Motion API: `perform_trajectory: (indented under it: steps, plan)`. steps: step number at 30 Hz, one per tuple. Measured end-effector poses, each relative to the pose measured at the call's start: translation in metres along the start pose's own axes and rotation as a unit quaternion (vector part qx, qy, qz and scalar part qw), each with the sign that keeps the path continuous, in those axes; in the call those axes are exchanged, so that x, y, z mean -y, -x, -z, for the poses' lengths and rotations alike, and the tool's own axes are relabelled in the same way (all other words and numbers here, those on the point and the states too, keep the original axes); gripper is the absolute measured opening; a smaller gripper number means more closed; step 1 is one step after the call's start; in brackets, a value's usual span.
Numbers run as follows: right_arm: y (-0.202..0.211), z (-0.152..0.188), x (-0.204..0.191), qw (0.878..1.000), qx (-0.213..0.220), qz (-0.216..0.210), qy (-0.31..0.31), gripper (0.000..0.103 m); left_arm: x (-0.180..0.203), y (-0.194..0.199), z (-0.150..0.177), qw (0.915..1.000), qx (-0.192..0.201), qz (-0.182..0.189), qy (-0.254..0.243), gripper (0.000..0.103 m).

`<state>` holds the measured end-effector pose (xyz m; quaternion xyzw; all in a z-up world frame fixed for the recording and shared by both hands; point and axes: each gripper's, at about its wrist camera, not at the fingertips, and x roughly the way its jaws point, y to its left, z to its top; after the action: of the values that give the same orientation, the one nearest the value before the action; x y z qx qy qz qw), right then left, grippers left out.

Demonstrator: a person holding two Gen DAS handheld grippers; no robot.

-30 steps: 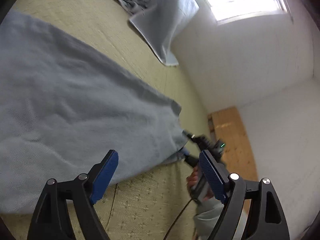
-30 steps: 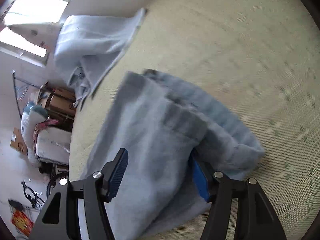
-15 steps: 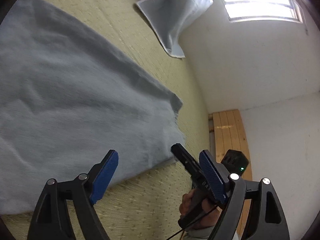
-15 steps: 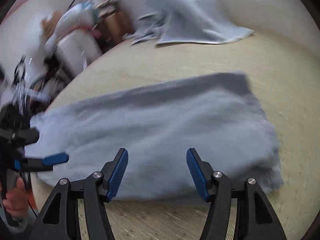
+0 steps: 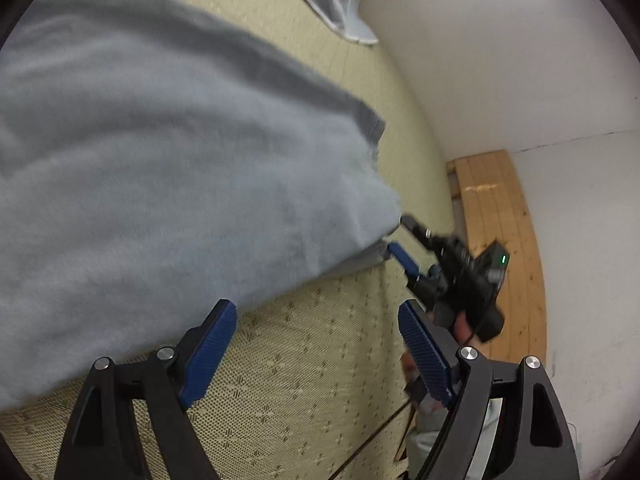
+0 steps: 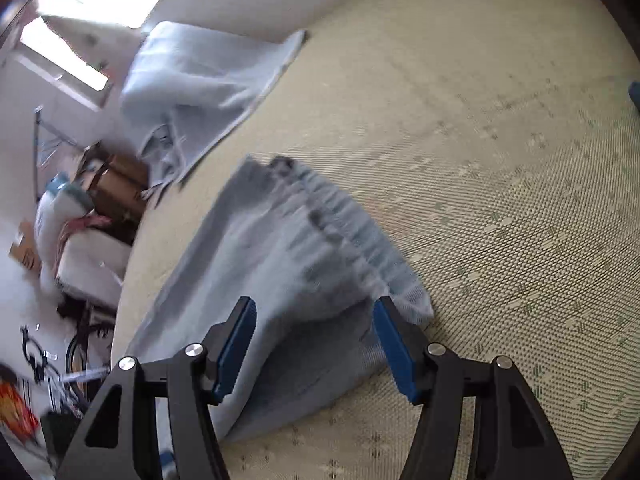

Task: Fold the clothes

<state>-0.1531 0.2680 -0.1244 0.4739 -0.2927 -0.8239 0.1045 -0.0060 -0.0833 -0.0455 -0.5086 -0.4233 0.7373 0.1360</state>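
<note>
A grey-blue garment (image 5: 168,168) lies spread on the woven mat (image 5: 312,392). In the left wrist view my left gripper (image 5: 316,348) hovers open just off the garment's near edge, with only mat between its blue pads. My right gripper (image 5: 400,240) sits at the garment's right corner, held by a person's hand (image 5: 464,326). In the right wrist view the garment (image 6: 280,264) shows a gathered band (image 6: 344,216). Its folded corner bulges up between the fingers of my right gripper (image 6: 316,344), which stand wide apart.
A second pale blue cloth (image 6: 208,80) lies crumpled at the far end of the mat, near a bright window. Wooden boards (image 5: 500,240) run along the white wall past the mat's edge. Boxes and clutter (image 6: 100,200) crowd the floor on the other side.
My left gripper has come lower and nearer to the garment's edge. The right gripper swung out to face the whole spread garment half a second ago and is back over the banded corner.
</note>
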Motion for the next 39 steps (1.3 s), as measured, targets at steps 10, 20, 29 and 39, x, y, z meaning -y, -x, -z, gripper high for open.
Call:
perform_trajectory:
  steps: [10, 20, 29, 39]
  plan:
    - [-0.018, -0.023, -0.019, 0.997, -0.034, 0.031, 0.061, 0.065, -0.014, -0.022, 0.007, 0.9986, -0.034, -0.014, 0.037, 0.086]
    - [-0.023, -0.033, -0.041, 0.982, -0.071, 0.045, 0.167, 0.031, -0.028, -0.007, -0.009, 0.9974, 0.011, -0.033, 0.063, 0.076]
    - [0.018, -0.043, -0.087, 0.972, -0.055, 0.030, 0.227, 0.024, -0.032, 0.039, -0.031, 0.9930, 0.092, 0.009, 0.072, 0.063]
    - [0.016, -0.061, -0.096, 0.958, -0.105, 0.109, 0.242, 0.025, -0.025, -0.007, -0.020, 0.9983, 0.010, -0.022, 0.053, 0.063]
